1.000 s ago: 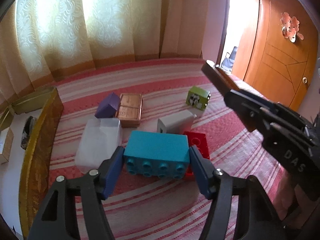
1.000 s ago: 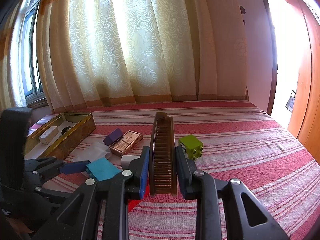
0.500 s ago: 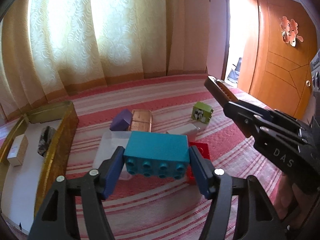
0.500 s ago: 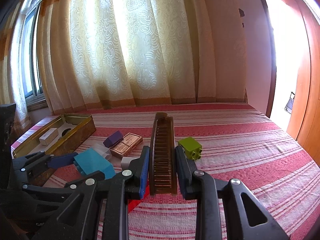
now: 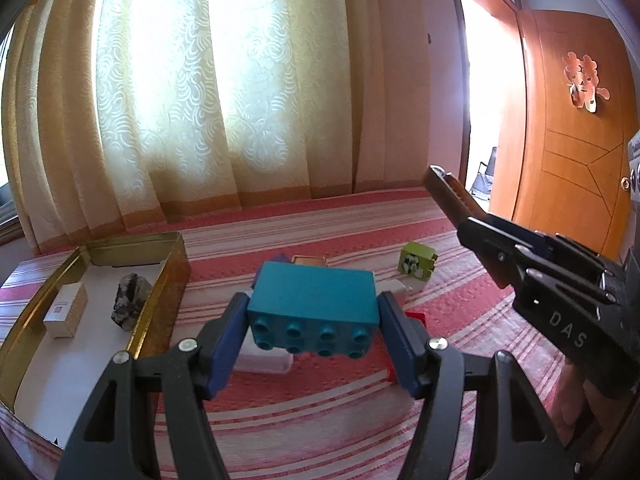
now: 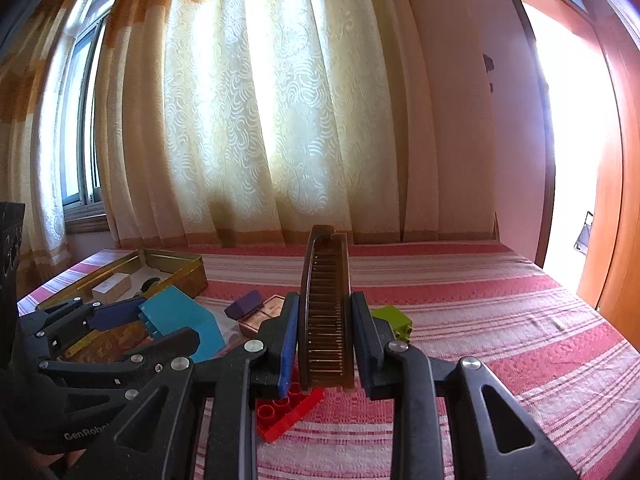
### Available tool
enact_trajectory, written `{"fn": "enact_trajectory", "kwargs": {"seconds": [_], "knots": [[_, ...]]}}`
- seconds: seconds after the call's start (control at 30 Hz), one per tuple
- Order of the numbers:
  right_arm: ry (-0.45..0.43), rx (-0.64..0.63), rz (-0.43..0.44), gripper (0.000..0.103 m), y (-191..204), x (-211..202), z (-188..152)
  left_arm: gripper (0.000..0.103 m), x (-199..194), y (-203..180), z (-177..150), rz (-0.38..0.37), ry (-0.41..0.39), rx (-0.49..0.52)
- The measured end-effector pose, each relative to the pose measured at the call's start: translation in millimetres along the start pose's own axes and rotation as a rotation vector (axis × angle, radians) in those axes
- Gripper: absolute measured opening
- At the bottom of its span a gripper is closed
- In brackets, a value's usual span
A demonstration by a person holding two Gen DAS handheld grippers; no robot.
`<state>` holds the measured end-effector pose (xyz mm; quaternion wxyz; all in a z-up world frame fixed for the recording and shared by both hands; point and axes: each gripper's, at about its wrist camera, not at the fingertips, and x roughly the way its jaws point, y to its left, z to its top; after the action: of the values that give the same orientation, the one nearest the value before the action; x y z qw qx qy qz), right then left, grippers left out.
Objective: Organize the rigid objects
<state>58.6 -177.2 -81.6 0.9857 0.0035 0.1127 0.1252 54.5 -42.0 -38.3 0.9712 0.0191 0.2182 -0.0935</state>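
My left gripper is shut on a teal toy brick, held above the striped bedcover with its studs facing the camera; the same brick shows at the left of the right wrist view. My right gripper is shut on a brown comb, which stands on edge and points forward; that comb juts in from the right of the left wrist view. A gold tin box lies to the left, holding a small white carton and a dark lump.
On the red striped bedcover lie a green brick, a red brick, a purple block, a copper-coloured tin and a clear plastic box. Curtains hang behind; a wooden door stands at the right.
The left gripper has risen and swung left with the teal brick, so the gold tin and its contents now show more fully. The right gripper has barely moved.
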Motion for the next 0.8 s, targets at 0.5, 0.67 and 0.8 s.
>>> {"fn": "enact_trajectory", "kwargs": {"seconds": [0.5, 0.67, 0.8], "knots": [[-0.026, 0.003, 0.008, 0.027, 4.8, -1.2, 1.5, 0.065, -11.7, 13.3, -3.4, 0.017, -0.018, -0.027], [-0.034, -0.019, 0.028, 0.027, 16.3, -1.0, 1.2, 0.065, -16.9, 20.4, -3.5, 0.028, -0.026, -0.035], [-0.035, -0.032, 0.049, 0.027, 27.3, -0.2, 1.0, 0.065, -20.9, 27.3, -4.0, 0.037, -0.032, -0.043]]}}
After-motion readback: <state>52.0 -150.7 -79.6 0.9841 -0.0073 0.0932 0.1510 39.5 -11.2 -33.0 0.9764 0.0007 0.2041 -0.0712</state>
